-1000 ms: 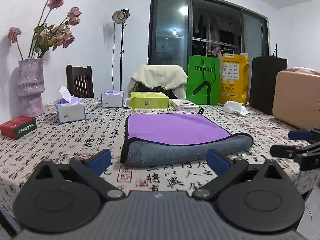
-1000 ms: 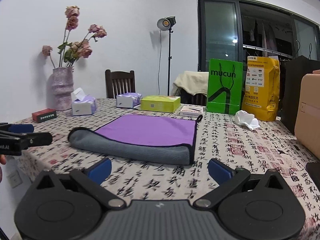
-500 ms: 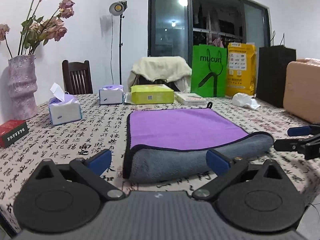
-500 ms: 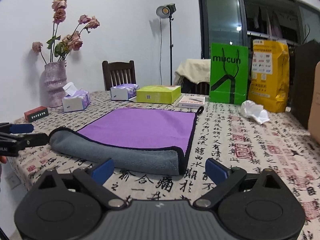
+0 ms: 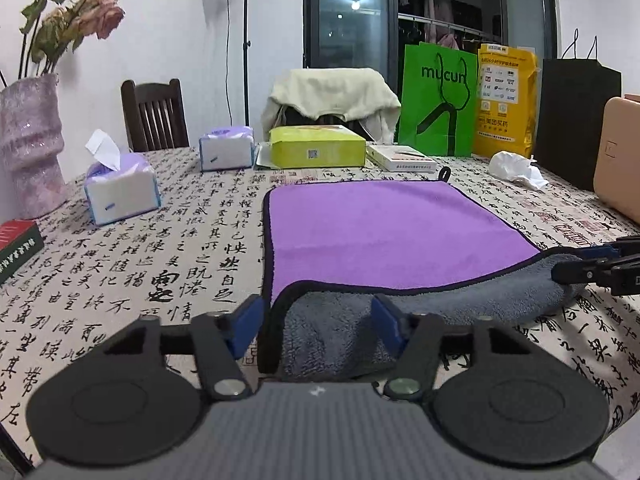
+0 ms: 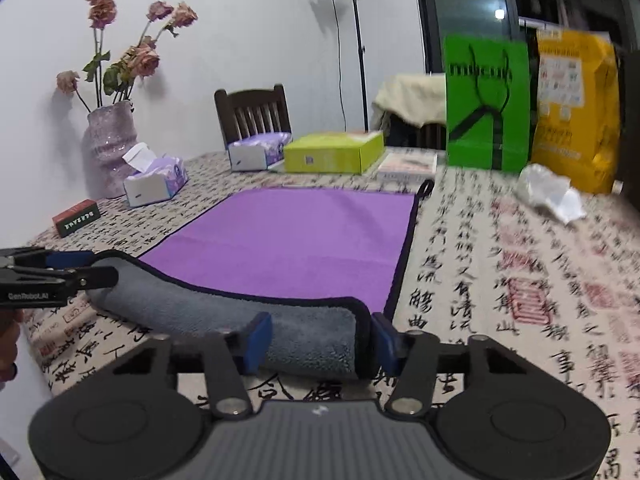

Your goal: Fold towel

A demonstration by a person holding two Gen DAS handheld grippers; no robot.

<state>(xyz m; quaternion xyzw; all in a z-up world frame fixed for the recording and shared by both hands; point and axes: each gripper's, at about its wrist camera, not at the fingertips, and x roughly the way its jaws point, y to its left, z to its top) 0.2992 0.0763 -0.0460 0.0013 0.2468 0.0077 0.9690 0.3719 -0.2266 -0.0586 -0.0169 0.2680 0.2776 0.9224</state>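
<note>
A towel, purple on top point(image 5: 380, 224) and grey underneath, lies flat on the table with its near edge rolled over, grey side out point(image 5: 440, 304). My left gripper point(image 5: 318, 326) is open, its blue pads on either side of the rolled edge's left corner. My right gripper point(image 6: 318, 340) is open around the rolled edge's right corner point(image 6: 312, 340). Each gripper shows at the edge of the other's view: the right one point(image 5: 600, 266), the left one point(image 6: 52, 272).
On the patterned tablecloth point(image 5: 160, 248) stand two tissue packs point(image 5: 120, 188), a lime box point(image 5: 316, 146), a flat white box point(image 5: 400, 158), a red box point(image 5: 16, 244), a vase point(image 5: 28, 144), crumpled tissue point(image 5: 516, 168), green point(image 5: 438, 100) and yellow bags, and a tan case point(image 5: 620, 160).
Both grippers have moved forward to the towel's rolled near edge, and their jaws have narrowed around its two corners.
</note>
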